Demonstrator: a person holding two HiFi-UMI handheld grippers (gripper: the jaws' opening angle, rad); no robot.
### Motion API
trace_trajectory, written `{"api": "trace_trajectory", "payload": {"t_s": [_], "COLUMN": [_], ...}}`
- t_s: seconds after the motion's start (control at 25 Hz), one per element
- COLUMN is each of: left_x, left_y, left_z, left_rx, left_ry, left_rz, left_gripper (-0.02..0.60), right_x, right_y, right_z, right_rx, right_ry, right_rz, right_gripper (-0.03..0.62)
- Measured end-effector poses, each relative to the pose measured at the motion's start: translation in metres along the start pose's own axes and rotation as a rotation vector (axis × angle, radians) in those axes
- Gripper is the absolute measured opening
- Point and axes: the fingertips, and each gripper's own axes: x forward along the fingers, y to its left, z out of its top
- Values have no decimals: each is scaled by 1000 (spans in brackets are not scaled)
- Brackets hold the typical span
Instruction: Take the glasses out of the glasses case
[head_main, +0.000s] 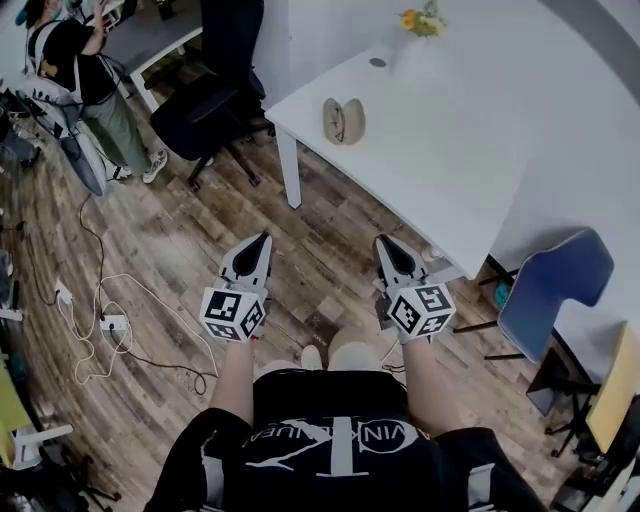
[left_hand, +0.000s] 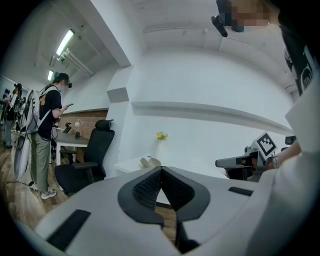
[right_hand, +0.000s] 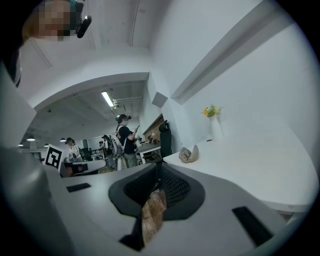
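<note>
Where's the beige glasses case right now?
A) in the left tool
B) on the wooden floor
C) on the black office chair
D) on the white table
D: the beige glasses case lies on the white table near its corner, while the left tool and right tool are shut on nothing above the wooden floor.

White table (head_main: 470, 170) with glasses case (head_main: 344, 121), flower vase (head_main: 421, 24)

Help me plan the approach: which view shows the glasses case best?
The head view: the glasses case lies open on the white table, seen whole from above. The right gripper view shows the case small, side-on; the left gripper view, smaller still.
</note>
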Motion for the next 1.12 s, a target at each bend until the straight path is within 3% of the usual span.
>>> {"api": "trace_trajectory", "payload": {"t_s": [0.32,0.76,1.12], "left_x": [34,123,173], "left_y": [24,76,107], "left_z": [-2,21,18], "left_rx": [3,-4,-21], "left_ry": [7,5,50], "left_rz": [6,35,62], "left_gripper": [14,14,14], "right_x": [48,148,219], "right_y": [-26,-68,-96], "right_z": [12,37,40], "right_rx": [26,74,118], "right_ry": [-11,22,85], "right_rz": [2,56,87], "right_gripper": [37,41,114]}}
